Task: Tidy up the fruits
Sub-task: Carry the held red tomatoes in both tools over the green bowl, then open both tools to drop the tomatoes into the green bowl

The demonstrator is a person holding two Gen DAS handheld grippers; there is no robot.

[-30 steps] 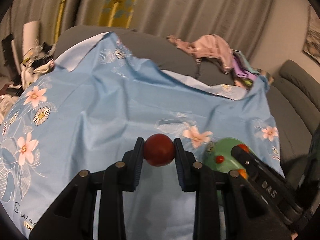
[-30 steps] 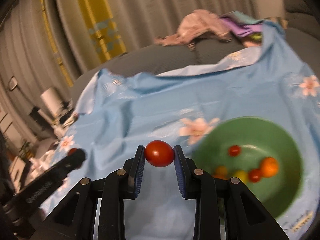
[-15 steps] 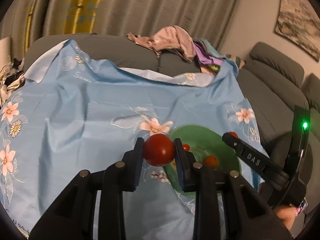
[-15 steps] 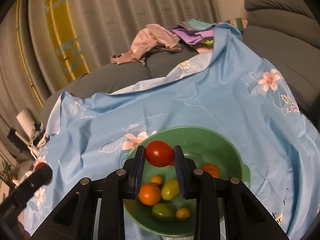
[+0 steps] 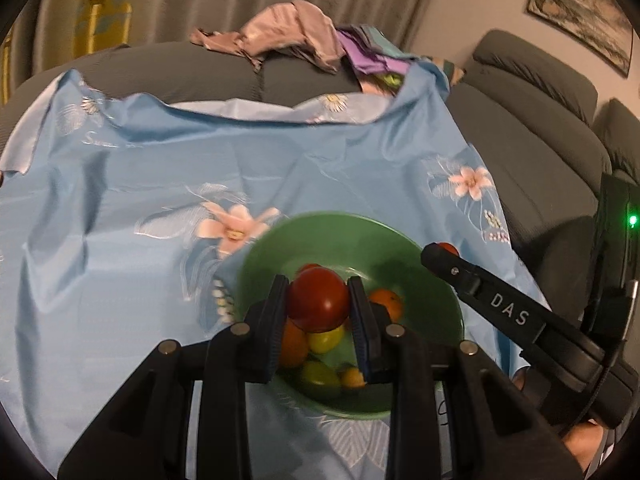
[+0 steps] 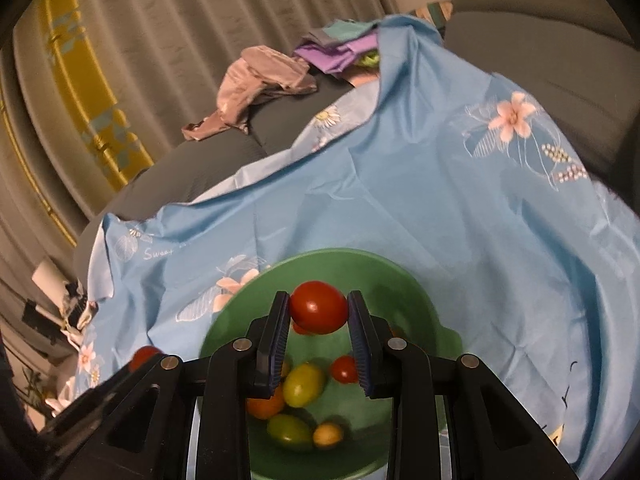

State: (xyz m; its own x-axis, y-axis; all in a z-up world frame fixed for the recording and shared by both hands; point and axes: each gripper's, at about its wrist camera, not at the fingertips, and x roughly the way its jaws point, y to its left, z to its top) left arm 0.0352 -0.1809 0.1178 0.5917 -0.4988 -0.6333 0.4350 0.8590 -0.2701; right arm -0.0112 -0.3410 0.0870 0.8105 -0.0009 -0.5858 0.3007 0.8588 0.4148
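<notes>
My left gripper point(image 5: 319, 300) is shut on a red tomato point(image 5: 318, 299) and holds it over the green bowl point(image 5: 340, 236). My right gripper point(image 6: 319, 308) is shut on another red tomato point(image 6: 319, 307), also above the green bowl point(image 6: 352, 268). The bowl holds several small red, orange, yellow and green tomatoes point(image 6: 303, 384). The right gripper's arm point(image 5: 500, 312) shows in the left wrist view at the bowl's right side. The left gripper's tomato point(image 6: 145, 357) shows at the lower left of the right wrist view.
A light blue flowered cloth point(image 5: 160, 184) covers a grey sofa point(image 5: 532, 128). Crumpled clothes point(image 5: 288, 36) lie on the sofa back. Grey curtains point(image 6: 180, 20) hang behind. Clutter point(image 6: 60, 304) stands at the far left.
Both grippers have moved toward the bowl with their tomatoes; the bowl now lies right under both pairs of fingers and looks larger.
</notes>
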